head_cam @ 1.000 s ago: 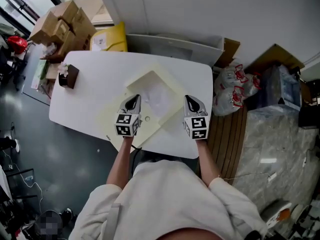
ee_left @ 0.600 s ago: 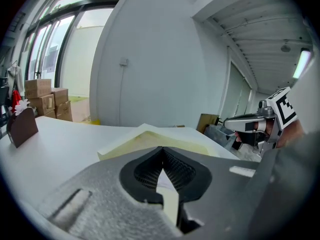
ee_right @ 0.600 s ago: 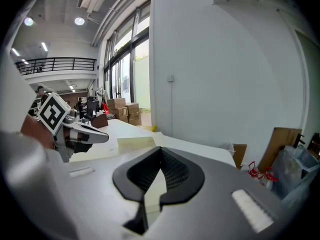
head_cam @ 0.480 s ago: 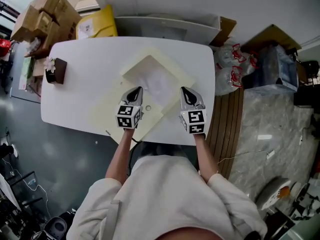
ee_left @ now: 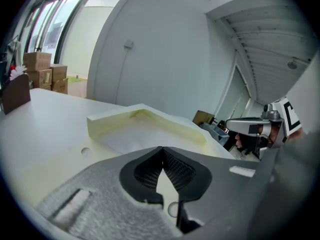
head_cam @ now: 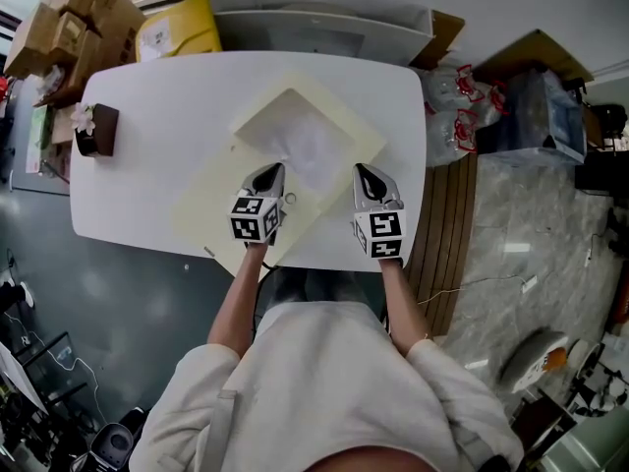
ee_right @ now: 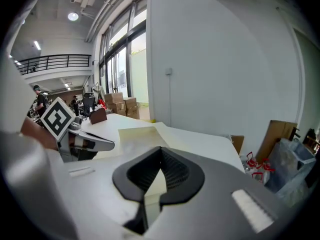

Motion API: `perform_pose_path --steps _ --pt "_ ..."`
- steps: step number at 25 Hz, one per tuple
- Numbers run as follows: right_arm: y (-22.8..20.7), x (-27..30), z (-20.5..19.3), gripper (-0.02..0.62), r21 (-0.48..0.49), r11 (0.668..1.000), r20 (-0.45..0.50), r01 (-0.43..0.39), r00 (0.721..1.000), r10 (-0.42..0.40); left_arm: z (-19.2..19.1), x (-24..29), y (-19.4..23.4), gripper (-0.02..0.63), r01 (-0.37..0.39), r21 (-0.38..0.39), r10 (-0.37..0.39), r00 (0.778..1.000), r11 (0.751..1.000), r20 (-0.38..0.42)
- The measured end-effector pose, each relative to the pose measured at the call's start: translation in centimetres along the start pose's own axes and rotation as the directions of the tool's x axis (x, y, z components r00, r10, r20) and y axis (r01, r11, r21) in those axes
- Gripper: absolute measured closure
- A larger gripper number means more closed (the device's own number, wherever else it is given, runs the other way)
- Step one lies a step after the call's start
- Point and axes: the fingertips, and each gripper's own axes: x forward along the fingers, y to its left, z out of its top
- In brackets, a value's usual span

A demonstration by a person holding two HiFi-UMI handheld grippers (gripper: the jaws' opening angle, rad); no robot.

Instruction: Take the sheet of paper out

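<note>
- While the sheet of paper [head_cam: 310, 150] is lying flat inside the shallow cream case [head_cam: 295, 96] in the middle of the white table [head_cam: 147, 116], both tools are hanging at its near side.
- The left gripper [head_cam: 267, 173] is keeping its jaws clenched on nothing, poised over the case's flat near flap [head_cam: 211, 205], close to the sheet's near-left edge.
- The right gripper [head_cam: 369, 173] is likewise pinching shut on nothing, sitting over bare table just right of the case.
- The sheet is looking thin, light and limp, so it is probably going to bend under its own weight, slide easily on the smooth liner, and crease or tear if squeezed hard or dragged against a wall.
- The raised walls are showing along the far and left sides, so the near edge or near corner, facing the grippers, is seeming the best place to take hold.
- The jaws are needing to part first, with one pad slipping under that edge.
- The case is appearing light too and may be shifting, so the free gripper pressing on the flap is looking wise.
</note>
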Motion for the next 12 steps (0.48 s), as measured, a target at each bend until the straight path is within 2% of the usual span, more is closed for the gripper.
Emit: perform_pose_path --steps 5,8,10,12 --pt "0.6 0.0 -0.8 0.594 0.007 1.000 -0.009 -0.006 1.000 0.006 -1.3 0.6 -0.2 0.604 0.053 -0.123 -0.055 0.998 0.991 -0.013" --pt "0.4 -0.1 -1.3 0.594 0.017 1.000 -0.018 0.000 1.000 0.001 -2.1 1.2 -0.4 0.604 0.084 -0.199 -0.091 0.996 0.976 -0.025" --pt "0.4 -0.1 -1.4 0.594 0.018 1.000 -0.021 0.001 1.000 -0.001 -2.5 1.5 -0.2 0.604 0.098 -0.291 -0.107 0.994 0.952 -0.016" --pt "0.3 -0.1 -1.4 0.594 0.020 1.000 -0.020 0.004 1.000 -0.004 -2.9 1.9 0.0 0.604 0.114 -0.400 -0.124 0.992 0.910 0.001"
